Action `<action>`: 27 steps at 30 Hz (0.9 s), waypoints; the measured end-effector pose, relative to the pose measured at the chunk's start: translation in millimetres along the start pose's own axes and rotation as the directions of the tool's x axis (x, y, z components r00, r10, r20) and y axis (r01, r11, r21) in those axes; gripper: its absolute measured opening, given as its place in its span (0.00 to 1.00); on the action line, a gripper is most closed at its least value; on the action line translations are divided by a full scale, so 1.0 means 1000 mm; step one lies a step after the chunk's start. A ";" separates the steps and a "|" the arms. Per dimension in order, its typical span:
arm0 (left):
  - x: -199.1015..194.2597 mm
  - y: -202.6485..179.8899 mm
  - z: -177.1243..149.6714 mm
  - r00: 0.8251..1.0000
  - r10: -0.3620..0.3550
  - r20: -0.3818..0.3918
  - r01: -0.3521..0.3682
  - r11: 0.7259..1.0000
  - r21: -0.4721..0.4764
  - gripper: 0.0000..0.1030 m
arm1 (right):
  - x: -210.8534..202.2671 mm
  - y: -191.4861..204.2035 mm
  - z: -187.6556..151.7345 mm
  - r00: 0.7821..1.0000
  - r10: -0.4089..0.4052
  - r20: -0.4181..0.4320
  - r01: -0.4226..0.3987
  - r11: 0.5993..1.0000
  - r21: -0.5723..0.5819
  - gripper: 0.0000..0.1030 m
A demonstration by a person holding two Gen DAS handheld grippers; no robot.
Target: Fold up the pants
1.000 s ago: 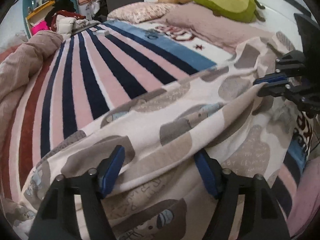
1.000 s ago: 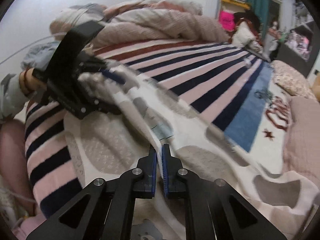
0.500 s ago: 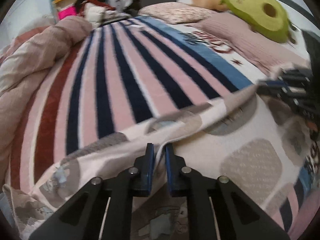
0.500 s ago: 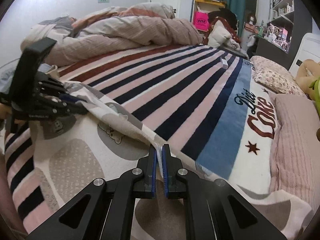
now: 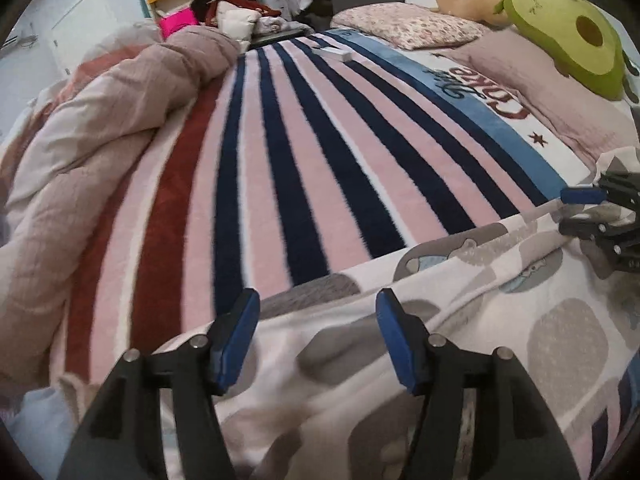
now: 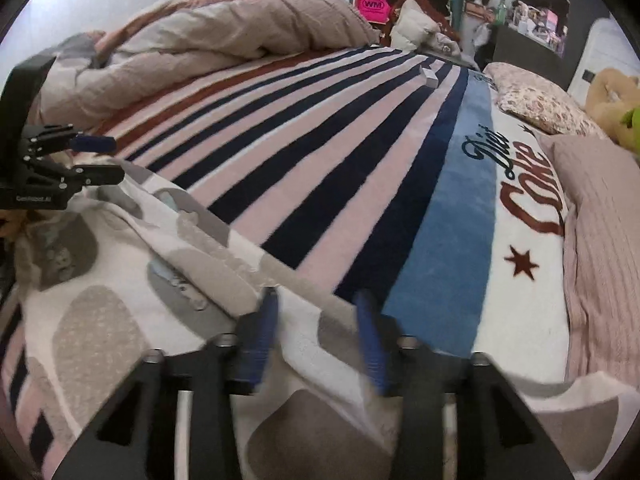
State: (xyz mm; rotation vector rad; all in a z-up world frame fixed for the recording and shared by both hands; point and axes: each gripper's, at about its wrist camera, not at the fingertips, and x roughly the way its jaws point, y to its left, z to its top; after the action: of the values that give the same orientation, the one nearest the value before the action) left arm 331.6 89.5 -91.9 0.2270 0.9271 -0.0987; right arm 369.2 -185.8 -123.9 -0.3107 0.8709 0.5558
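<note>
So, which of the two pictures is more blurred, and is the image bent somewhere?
Right wrist view: the right hand-held gripper has smeared blue pads, having just been opening over the pants; the striped blanket is soft too. Left wrist view: sharper, the left hand-held gripper has crisp edges. Both views: fisheye bends the stripes outward, with dark corners.

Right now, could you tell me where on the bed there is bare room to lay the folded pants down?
The striped blanket lies bare between the bunched duvet on one side and the pink pillow on the other, from the pants up to a small white box. It is crowded at the headboard side, with the avocado cushion and floral pillow.
</note>
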 end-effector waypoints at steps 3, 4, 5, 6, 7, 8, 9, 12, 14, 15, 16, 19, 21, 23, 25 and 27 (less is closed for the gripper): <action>-0.036 0.010 -0.016 0.999 -0.011 0.041 0.013 0.998 -0.069 0.64 | -0.021 0.010 -0.008 0.999 0.036 0.017 -0.036 0.999 -0.010 0.41; -0.050 0.012 -0.023 0.998 -0.037 0.060 0.043 0.994 -0.097 0.66 | -0.029 0.013 -0.012 0.998 0.053 0.027 -0.053 0.999 -0.010 0.44; -0.061 0.011 -0.031 0.995 -0.065 0.073 0.073 0.990 -0.119 0.67 | -0.037 0.018 -0.016 0.997 0.067 0.036 -0.066 0.998 -0.010 0.47; -0.075 0.011 -0.043 0.990 -0.107 0.092 0.120 0.981 -0.151 0.68 | -0.046 0.021 -0.022 0.996 0.081 0.046 -0.081 0.997 -0.007 0.47; -0.085 0.010 -0.052 0.986 -0.130 0.104 0.147 0.973 -0.175 0.70 | -0.056 0.024 -0.029 0.994 0.096 0.053 -0.096 0.995 -0.001 0.47; -0.094 0.008 -0.062 0.981 -0.154 0.115 0.175 0.963 -0.205 0.71 | -0.063 0.026 -0.034 0.993 0.107 0.056 -0.108 0.994 0.006 0.47; -0.100 0.006 -0.072 0.977 -0.177 0.123 0.201 0.952 -0.233 0.71 | -0.072 0.027 -0.044 0.990 0.126 0.060 -0.128 0.992 0.022 0.47; -0.111 -0.008 -0.105 0.966 -0.222 0.136 0.254 0.919 -0.303 0.71 | -0.093 0.021 -0.068 0.986 0.148 0.077 -0.155 0.983 0.099 0.50; -0.105 -0.013 -0.118 0.969 -0.211 0.127 0.243 0.907 -0.345 0.74 | -0.109 0.012 -0.091 0.988 0.120 0.096 -0.135 0.975 0.178 0.52; -0.101 -0.013 -0.122 0.969 -0.215 0.122 0.245 0.899 -0.363 0.74 | -0.115 0.008 -0.099 0.989 0.103 0.102 -0.122 0.971 0.204 0.52; -0.094 -0.014 -0.128 0.967 -0.229 0.109 0.253 0.883 -0.396 0.74 | -0.124 0.004 -0.110 0.991 0.077 0.113 -0.102 0.967 0.234 0.52; -0.078 -0.014 -0.137 0.967 -0.236 0.093 0.252 0.858 -0.447 0.74 | -0.155 -0.008 -0.140 0.989 -0.026 0.143 -0.018 0.953 0.301 0.59; -0.067 -0.011 -0.135 0.972 -0.218 0.084 0.232 0.855 -0.464 0.74 | -0.167 -0.015 -0.156 0.988 -0.058 0.145 0.003 0.936 0.352 0.62; -0.054 -0.007 -0.133 0.975 -0.211 0.075 0.220 0.845 -0.488 0.74 | -0.174 -0.024 -0.172 0.990 -0.055 0.131 -0.004 0.910 0.414 0.62; -0.042 -0.001 -0.133 0.975 -0.210 0.069 0.215 0.825 -0.523 0.74 | -0.177 -0.032 -0.191 0.992 -0.047 0.115 -0.016 0.873 0.488 0.62; -0.037 0.002 -0.132 0.976 -0.204 0.071 0.210 0.819 -0.534 0.74 | -0.175 -0.034 -0.207 0.995 -0.034 0.095 -0.024 0.834 0.552 0.62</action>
State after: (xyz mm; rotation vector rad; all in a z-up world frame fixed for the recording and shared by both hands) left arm 207.2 122.3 -138.4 -0.4037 0.9306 -0.0352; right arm 167.7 -369.8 -111.5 0.2460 0.8923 0.2885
